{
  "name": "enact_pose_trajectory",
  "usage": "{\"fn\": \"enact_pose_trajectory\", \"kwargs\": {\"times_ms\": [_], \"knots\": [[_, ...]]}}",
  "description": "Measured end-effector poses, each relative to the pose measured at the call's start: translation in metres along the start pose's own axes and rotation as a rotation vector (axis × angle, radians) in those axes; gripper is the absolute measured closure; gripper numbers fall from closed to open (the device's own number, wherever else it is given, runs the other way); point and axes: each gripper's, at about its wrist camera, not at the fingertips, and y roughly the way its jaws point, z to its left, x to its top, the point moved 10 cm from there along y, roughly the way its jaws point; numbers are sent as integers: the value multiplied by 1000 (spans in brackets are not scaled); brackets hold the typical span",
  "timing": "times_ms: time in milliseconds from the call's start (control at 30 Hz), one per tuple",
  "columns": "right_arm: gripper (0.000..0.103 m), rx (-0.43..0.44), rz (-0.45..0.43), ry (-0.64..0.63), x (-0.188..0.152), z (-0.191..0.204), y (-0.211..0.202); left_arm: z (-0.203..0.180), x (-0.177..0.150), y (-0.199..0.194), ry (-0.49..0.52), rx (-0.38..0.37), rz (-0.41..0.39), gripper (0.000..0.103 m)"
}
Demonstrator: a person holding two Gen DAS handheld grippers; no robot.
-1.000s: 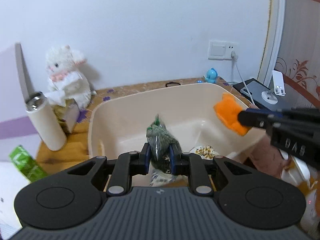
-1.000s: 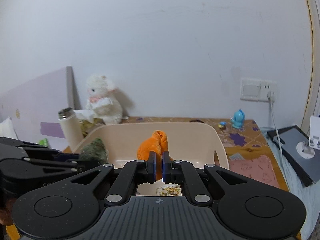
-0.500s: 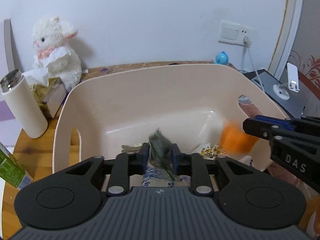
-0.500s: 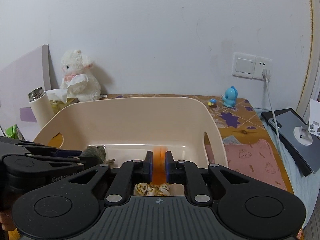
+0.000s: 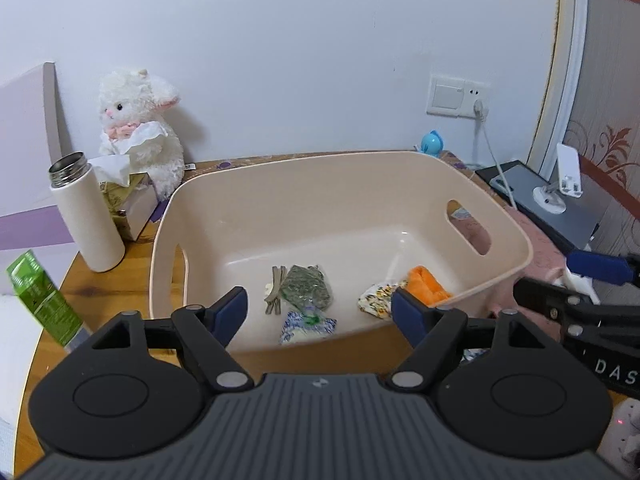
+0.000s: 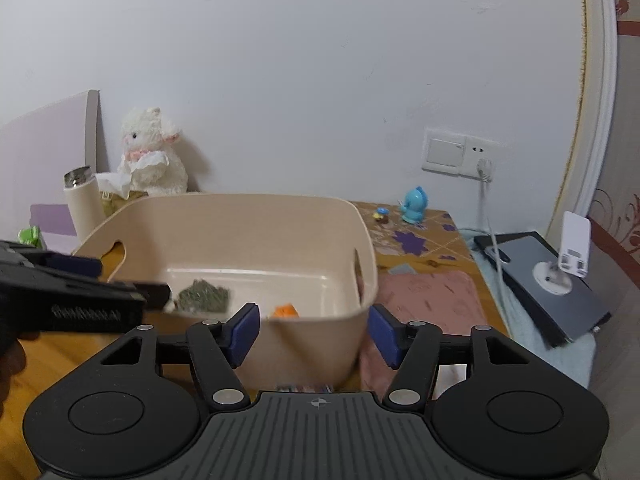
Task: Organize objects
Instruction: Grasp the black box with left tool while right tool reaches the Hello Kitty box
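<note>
A: Count in the beige bin [image 5: 508, 236]?

B: Five things on its floor, left wrist view. One green-grey packet [image 5: 306, 292] mid-floor. One bundle of tan strips [image 5: 275, 290] touching its left edge. One blue-and-white packet [image 5: 306, 326] just in front, near the front wall. One yellow-patterned cloth [image 5: 378, 298] to the right, touching one orange cloth [image 5: 426, 290] by the right wall.

A: Grippers?

B: Two. Left gripper [image 5: 320, 314]: fingers spread wide, holding nothing, above the bin's front rim. Right gripper [image 6: 312, 334]: also spread wide and empty, in front of the bin's near wall.

A: Around the bin?

B: One white plush lamb [image 5: 140, 136] against the wall. One tissue box [image 5: 128, 200] in front of it. One cream flask [image 5: 86, 212], steel mouth uncapped, left of the bin. One green carton [image 5: 42, 298]. One blue figurine [image 6: 416, 200], with one smaller toy [image 6: 382, 214] beside it. One pink mat [image 6: 428, 300]. One dark tablet [image 6: 548, 276] with a white stand [image 6: 570, 256] on it.

A: Hard to read?

B: From the right wrist, the bin's near wall hides most of the floor; only the green-grey packet and a sliver of orange show. The left gripper blurs across that view. The carton is cut by the frame edge. The smaller toy is too tiny to identify.
</note>
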Motion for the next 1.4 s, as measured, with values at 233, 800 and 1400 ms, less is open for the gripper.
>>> {"fn": "enact_pose_trajectory", "kwargs": {"times_ms": [233,800,1400], "knots": [[36,-36,75,-14,-32,-14,-7,-20,-20,-19,29,-32,10,16],[34,-89,225,-23,-88,-33,18,-58,-80,43,-39,-75,143,16],[33,-94,229,-81,-90,-18,37,-35,-95,53,-120,-95,189,14]]}}
